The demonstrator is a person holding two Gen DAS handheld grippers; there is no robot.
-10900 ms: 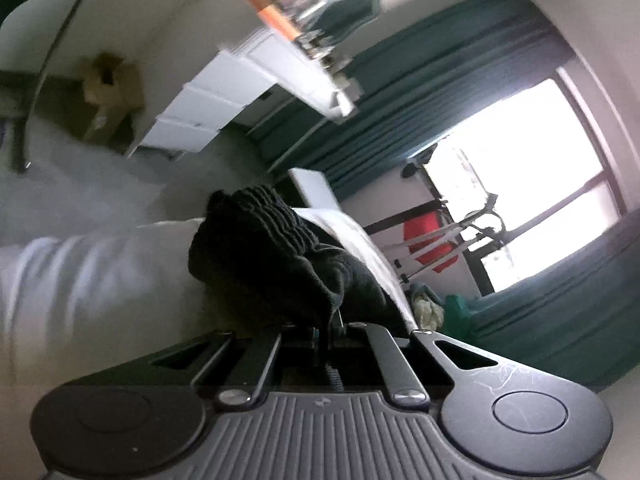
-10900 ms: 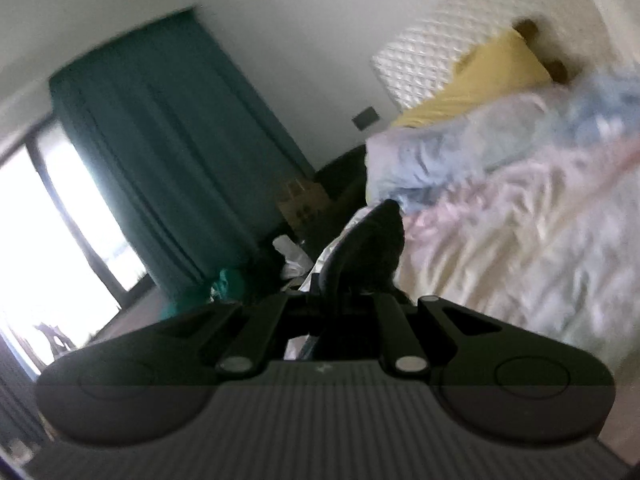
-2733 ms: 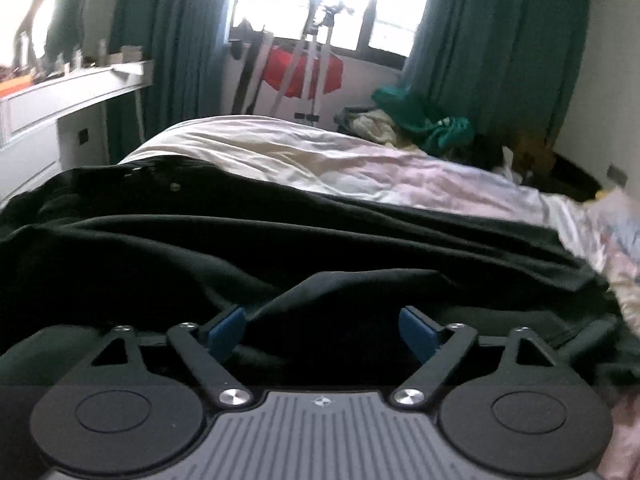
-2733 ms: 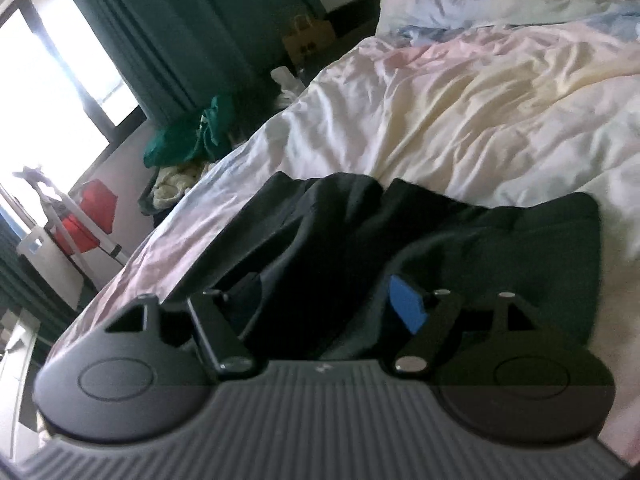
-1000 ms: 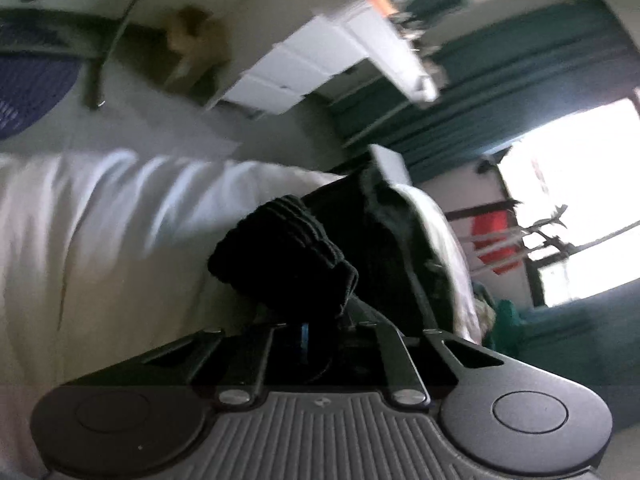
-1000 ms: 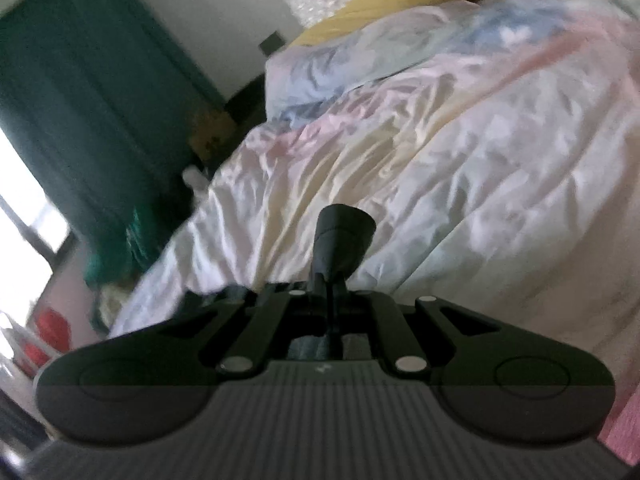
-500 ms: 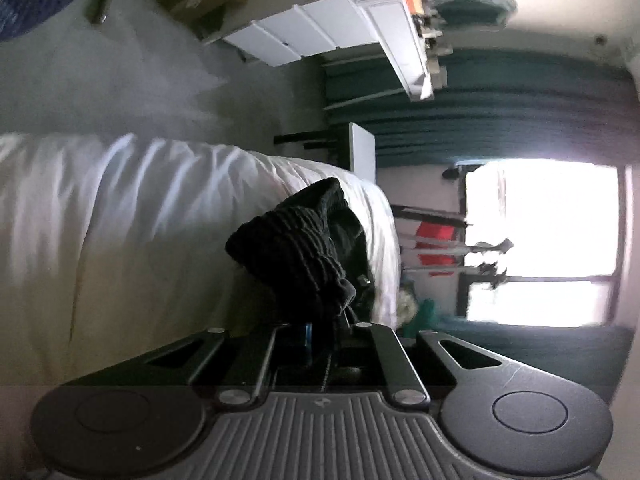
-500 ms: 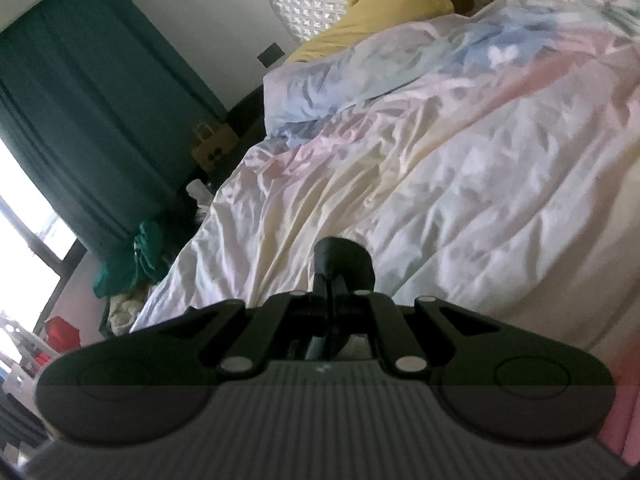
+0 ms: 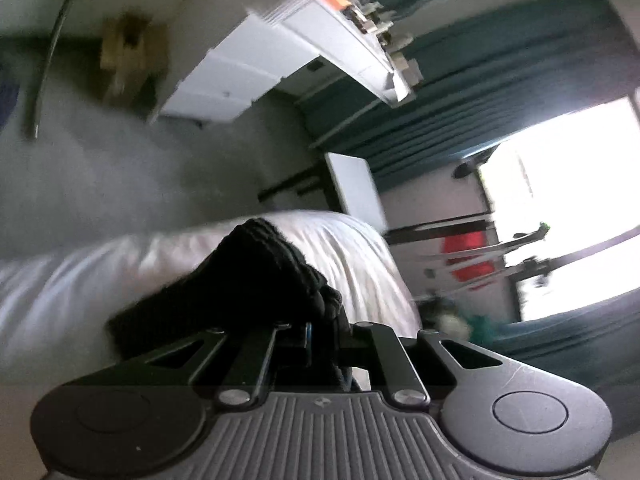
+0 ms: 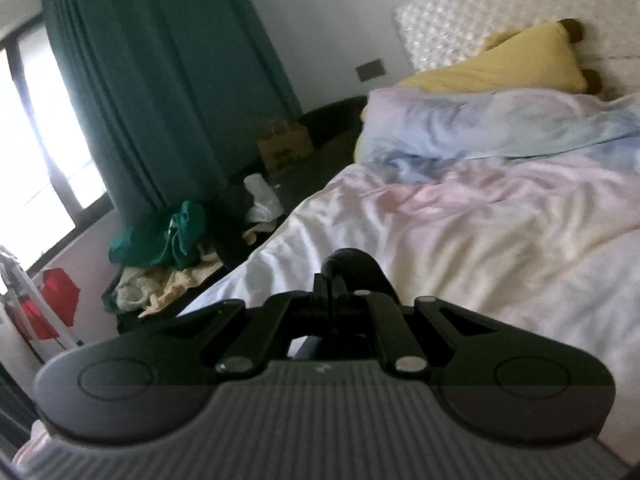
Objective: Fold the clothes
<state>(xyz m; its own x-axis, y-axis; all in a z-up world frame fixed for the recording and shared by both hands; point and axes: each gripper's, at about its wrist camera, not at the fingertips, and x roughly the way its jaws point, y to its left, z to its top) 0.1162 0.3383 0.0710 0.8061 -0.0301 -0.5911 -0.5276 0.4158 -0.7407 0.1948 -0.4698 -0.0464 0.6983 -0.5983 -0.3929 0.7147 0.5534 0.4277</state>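
left tongs: pinched nearly closed on a ribbed edge of the black garment, which bunches just ahead of the jaws and covers them.
right tongs: clamped tight on another part of the same black cloth; only a small dark loop pokes up past the tips.
garment position: you hold it by two points above the bed. Whether its hanging part touches the sheet, neither view shows.
bed: pale rumpled duvet below both tongs; no folded pile in view on it.
progress: looks early or mid-fold to me. No finished fold is visible, so the garment is gripped but not laid flat.
left to do: spread it on the duvet, fold it, square the edges.
far, right view: yellow pillow at the headboard, green curtain, clothes heap on the floor beside the bed.
far, left view: white drawers, bright window, motion-blurred.
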